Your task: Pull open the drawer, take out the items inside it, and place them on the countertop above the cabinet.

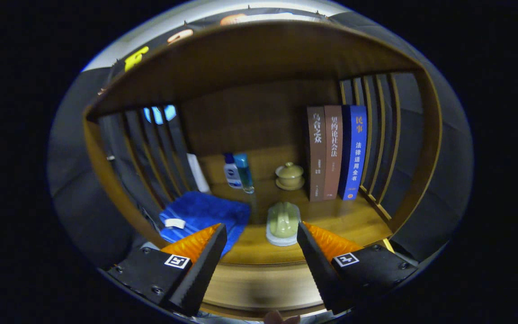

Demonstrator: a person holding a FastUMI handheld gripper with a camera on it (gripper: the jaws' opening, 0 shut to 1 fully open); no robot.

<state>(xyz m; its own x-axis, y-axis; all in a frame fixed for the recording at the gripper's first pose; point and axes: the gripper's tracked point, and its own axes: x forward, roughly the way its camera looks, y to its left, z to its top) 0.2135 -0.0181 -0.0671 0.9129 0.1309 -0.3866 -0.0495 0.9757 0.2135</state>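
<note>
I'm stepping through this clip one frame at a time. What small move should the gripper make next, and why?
Probably draw straight back. The gripper is open, its fingers apart and pressing nothing, and the green cup lies on its side on the countertop just ahead of them, seemingly already placed.

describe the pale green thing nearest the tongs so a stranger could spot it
On the wooden countertop, right of the blue towel, a pale green cup lies tipped on a whitish saucer, just ahead of the open tongs. Unlike the upright lidded cup farther back by the books, it lies on its side.
</note>
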